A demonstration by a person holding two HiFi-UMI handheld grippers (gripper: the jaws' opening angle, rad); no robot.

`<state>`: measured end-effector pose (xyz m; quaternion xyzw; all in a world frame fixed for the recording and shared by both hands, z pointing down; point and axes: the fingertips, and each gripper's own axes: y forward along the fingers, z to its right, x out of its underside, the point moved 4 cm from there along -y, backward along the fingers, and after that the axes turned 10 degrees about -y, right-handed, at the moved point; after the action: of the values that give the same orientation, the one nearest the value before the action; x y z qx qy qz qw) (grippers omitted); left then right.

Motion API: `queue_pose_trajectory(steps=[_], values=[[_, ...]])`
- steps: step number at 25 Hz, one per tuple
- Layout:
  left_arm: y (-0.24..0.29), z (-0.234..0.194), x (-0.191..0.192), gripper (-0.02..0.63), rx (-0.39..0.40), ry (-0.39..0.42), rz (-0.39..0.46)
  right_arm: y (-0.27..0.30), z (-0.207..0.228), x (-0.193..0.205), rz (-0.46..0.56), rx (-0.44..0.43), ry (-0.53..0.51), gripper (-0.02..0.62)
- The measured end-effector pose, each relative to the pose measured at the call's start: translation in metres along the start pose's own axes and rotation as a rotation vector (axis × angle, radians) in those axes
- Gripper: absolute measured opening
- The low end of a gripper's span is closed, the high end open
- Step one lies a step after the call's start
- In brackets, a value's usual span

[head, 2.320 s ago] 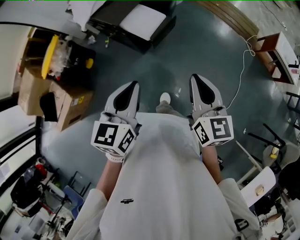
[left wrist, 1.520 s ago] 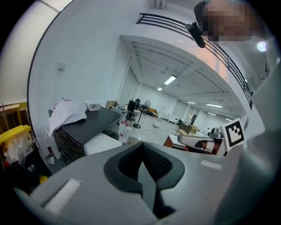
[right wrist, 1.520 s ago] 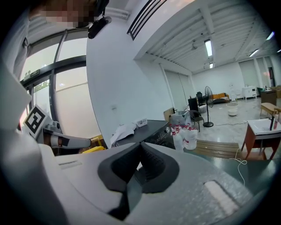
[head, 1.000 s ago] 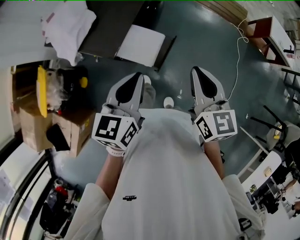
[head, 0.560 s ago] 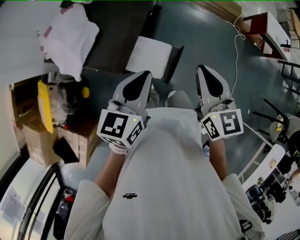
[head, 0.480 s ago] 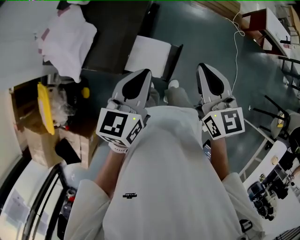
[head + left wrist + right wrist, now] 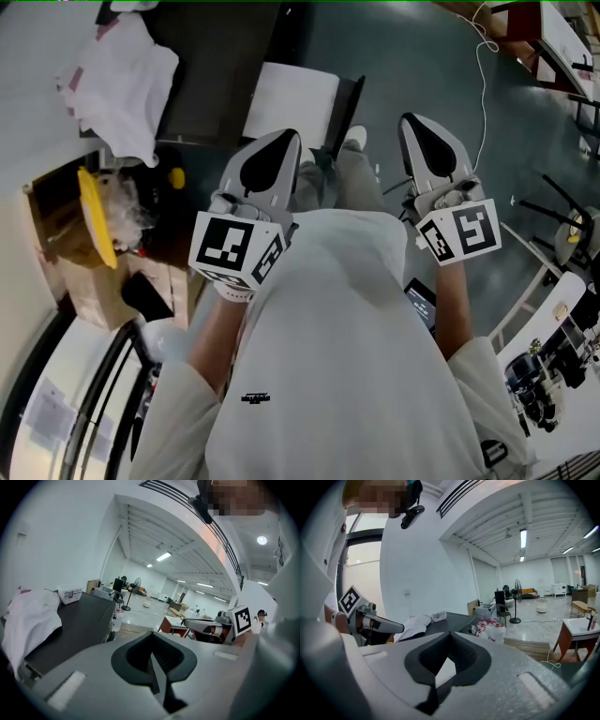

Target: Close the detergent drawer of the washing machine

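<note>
Looking down from the head view, the left gripper and the right gripper sit side by side in front of the person's white shirt, both pointing toward a dark table. Each gripper's own view shows its jaws pressed together at the tips with nothing between them.

A crumpled white cloth lies on the table's left part. A white-topped unit stands just beside the table at its near right side, straight ahead of the left gripper. Whether this is the washing machine cannot be told, and no view lets a detergent drawer be made out. An open cardboard box with a yellow item in it sits near the table's left end, on the person's side.

Only the head view shows the person's shoe and a white cable on the floor, well apart from the table. Only the gripper views show a small white tub on the table past the cloth, and a standing fan well beyond the table in a long, lit hall. Each gripper view also catches the other gripper at its edge.
</note>
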<state>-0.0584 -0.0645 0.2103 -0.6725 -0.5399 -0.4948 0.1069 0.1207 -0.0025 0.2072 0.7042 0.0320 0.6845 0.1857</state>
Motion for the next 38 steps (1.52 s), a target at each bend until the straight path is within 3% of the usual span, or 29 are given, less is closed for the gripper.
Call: queue_pose_trajectory(steps=[15, 31, 38], values=[[0.034, -0.007, 0.038, 0.017, -0.040, 0.010, -0.112, 0.022, -0.001, 0.064, -0.021, -0.214, -0.068, 0.002], [0.053, -0.022, 0.078, 0.017, -0.086, -0.028, -0.196, 0.054, -0.001, 0.159, -0.098, -0.350, -0.099, 0.002], [0.063, -0.025, 0.094, 0.017, -0.088, -0.047, -0.221, 0.065, -0.004, 0.182, -0.101, -0.393, -0.129, 0.002]])
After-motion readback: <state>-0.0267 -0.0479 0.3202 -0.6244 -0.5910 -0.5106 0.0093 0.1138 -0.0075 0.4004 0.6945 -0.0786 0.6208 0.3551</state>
